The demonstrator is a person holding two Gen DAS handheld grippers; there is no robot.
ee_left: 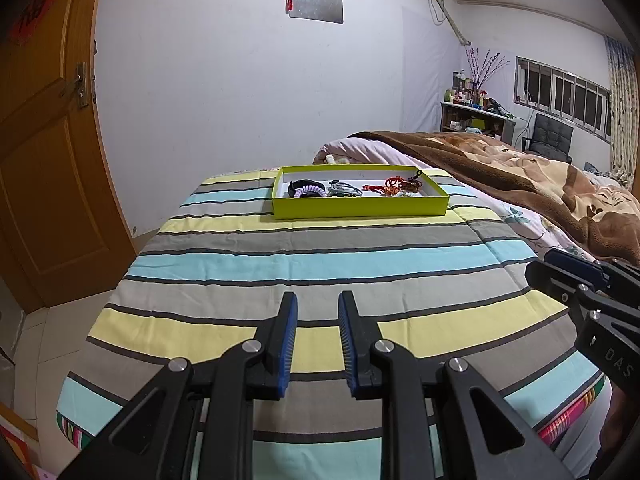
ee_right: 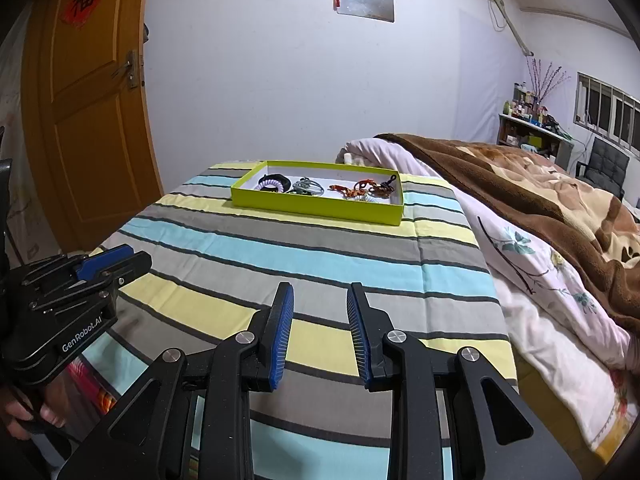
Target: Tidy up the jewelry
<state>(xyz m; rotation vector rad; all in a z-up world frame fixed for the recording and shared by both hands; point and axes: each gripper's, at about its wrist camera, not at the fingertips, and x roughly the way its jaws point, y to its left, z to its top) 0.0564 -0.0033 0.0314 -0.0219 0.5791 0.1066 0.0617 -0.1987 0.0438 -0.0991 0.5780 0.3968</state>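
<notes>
Lime-green card tray (ee_left: 360, 205) just above frame centre in both views, on the far stripes of the cloth (ee_left: 320, 264), holding a lilac-and-black band (ee_left: 306, 190), grey loops (ee_left: 344, 189) and red-orange cord pieces (ee_left: 394, 186). Probably light, limp and tangle-prone; best pinched at a loop's outer strand. Left gripper (ee_left: 317, 340) and right gripper (ee_right: 320, 332) at bottom centre, released and empty, tilted down, well short of the tray.

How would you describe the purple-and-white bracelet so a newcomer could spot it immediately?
On the striped cloth sits a lime-green tray. The purple-and-white bracelet lies at its left end, nearest the door, the only pale twisted loop, left of the grey pieces.
</notes>
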